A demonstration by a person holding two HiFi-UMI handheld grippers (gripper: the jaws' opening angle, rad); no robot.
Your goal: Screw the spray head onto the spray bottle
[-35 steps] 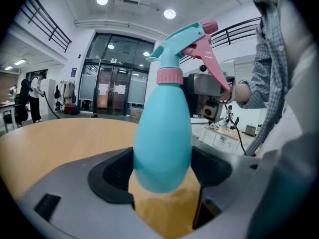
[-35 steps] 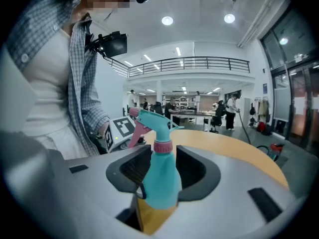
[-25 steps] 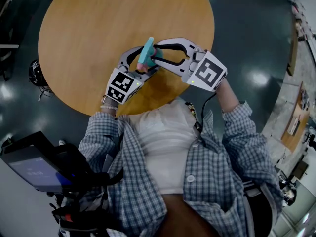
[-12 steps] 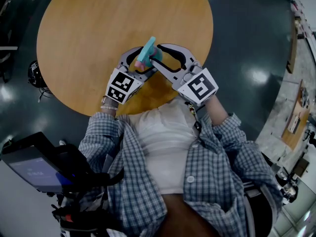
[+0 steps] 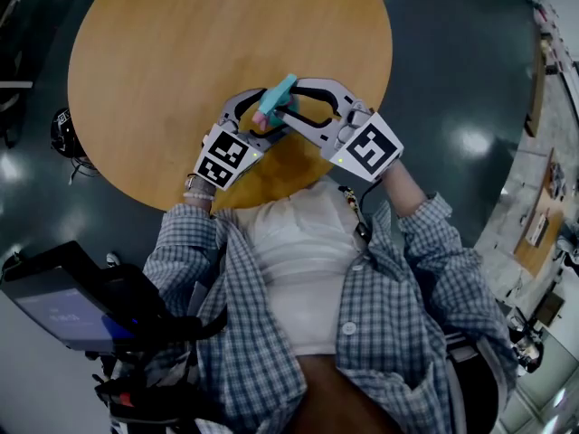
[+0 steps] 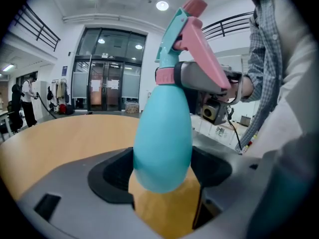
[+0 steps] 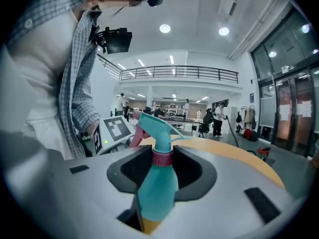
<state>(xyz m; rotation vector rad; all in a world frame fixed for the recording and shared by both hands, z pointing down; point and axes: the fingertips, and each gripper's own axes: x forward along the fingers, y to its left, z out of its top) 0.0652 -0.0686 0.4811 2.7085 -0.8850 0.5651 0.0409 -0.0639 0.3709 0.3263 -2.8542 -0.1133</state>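
Grey jaws of the left gripper [image 6: 162, 176] pinch the teal bottle [image 6: 162, 138] by its belly. The right gripper [image 5: 288, 100], its jaws just eased wider, touches the spray head [image 7: 152, 126] at its pink collar [image 7: 162, 158]. The bottle tilts toward one o'clock over the wooden table [image 5: 172, 52], near its six o'clock edge.

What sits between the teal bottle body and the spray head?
A pink collar, ringing the neck between bottle and spray head; the right gripper view shows it.
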